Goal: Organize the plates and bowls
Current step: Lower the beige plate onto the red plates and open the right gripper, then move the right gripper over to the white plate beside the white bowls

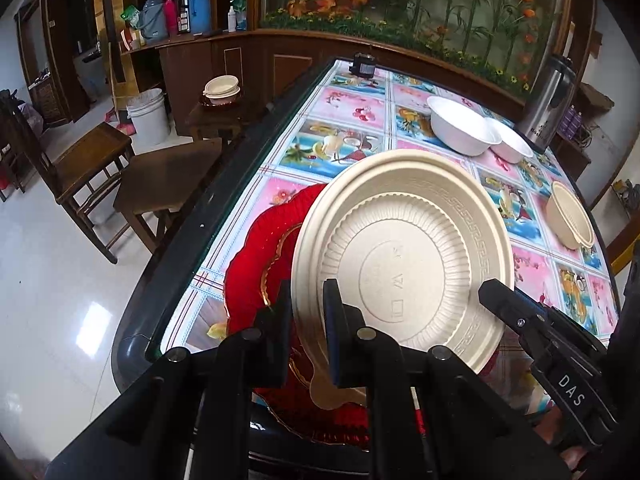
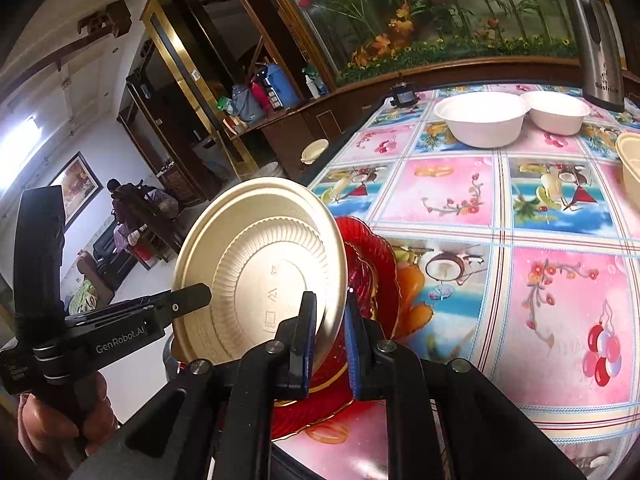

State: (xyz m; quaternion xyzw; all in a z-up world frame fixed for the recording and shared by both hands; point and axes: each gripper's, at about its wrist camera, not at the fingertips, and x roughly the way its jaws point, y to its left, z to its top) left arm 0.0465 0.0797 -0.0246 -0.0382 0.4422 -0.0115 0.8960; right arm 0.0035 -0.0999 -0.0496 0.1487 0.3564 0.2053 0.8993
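Observation:
A beige disposable plate (image 1: 404,256) hangs tilted over a red glass plate (image 1: 248,264) at the table's near corner, its ribbed underside toward the cameras. My left gripper (image 1: 307,292) is shut on its left rim. The right gripper (image 1: 496,292) pinches the opposite rim. In the right wrist view the right gripper (image 2: 330,300) is shut on the beige plate (image 2: 260,264), the left gripper (image 2: 200,298) bites the far rim, and a hand holds its handle. The red plate (image 2: 372,264) lies underneath, mostly hidden.
Two white bowls (image 1: 464,128) (image 1: 514,146) stand touching at the far side beside a steel thermos (image 1: 548,104). A beige bowl (image 1: 568,216) sits at the right edge. The table's dark edge (image 1: 188,240) runs left, with wooden stools (image 1: 168,176) beyond.

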